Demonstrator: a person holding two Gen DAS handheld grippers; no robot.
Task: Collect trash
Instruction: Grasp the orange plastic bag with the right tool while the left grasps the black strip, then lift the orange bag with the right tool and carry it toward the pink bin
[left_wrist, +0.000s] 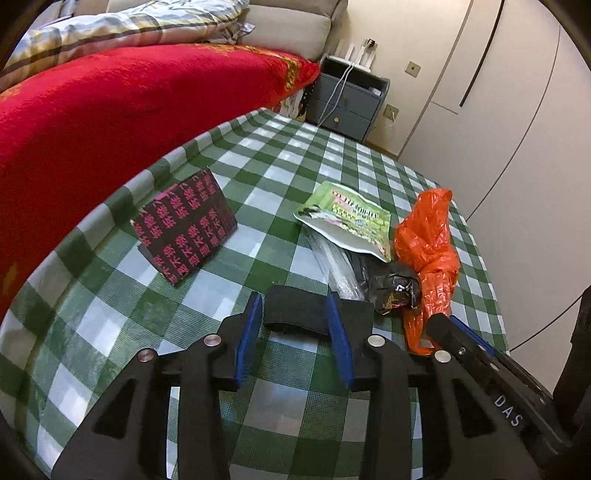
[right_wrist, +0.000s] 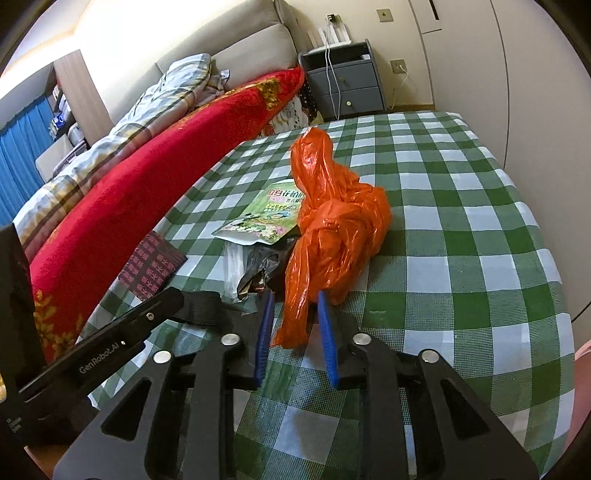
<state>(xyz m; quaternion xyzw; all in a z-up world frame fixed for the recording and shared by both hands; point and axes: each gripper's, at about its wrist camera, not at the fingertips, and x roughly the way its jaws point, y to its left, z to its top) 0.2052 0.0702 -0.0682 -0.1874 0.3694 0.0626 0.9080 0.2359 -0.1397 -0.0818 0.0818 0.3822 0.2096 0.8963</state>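
Note:
On the green checked tablecloth lies a pile of trash: an orange plastic bag, a green snack packet, a crumpled black bag and clear plastic. My left gripper is open, its blue pads either side of a black strap. My right gripper is open, with the orange bag's tail between its pads; it also shows in the left wrist view.
A black box with pink characters stands on the left of the cloth. A red blanket on the bed borders the left. A grey nightstand and white wardrobe stand behind.

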